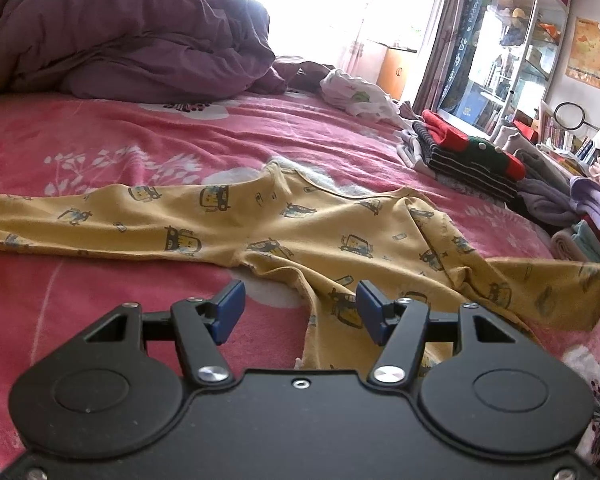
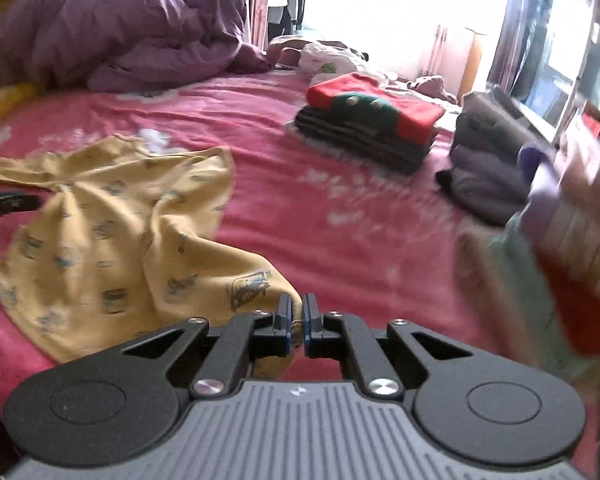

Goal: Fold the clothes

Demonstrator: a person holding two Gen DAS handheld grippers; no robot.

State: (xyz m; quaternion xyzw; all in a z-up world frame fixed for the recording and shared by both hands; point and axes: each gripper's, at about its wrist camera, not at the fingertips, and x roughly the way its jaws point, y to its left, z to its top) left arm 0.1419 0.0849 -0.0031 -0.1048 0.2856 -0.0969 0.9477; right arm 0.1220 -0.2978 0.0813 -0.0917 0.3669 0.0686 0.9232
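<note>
A yellow long-sleeved shirt [image 1: 300, 232] with small cartoon prints lies back up on the pink flowered bedsheet [image 1: 100, 152], one sleeve stretched out to the left. My left gripper [image 1: 300, 304] hovers open just above the shirt's lower edge, nothing between its blue pads. In the right wrist view the same yellow shirt [image 2: 112, 240] is bunched and pulled up at one corner. My right gripper [image 2: 296, 316] is shut on that corner, yellow cloth pinched between the pads. That view is blurred by motion. The tip of the left gripper [image 2: 8, 202] shows at its left edge.
A purple duvet [image 1: 120, 32] is heaped at the head of the bed. A folded stack topped by a red and green garment [image 2: 376, 120] sits to the right, with grey and purple folded clothes [image 2: 488, 168] beside it. White clothes [image 1: 356, 96] lie further back. Shelves [image 1: 532, 52] stand beyond the bed.
</note>
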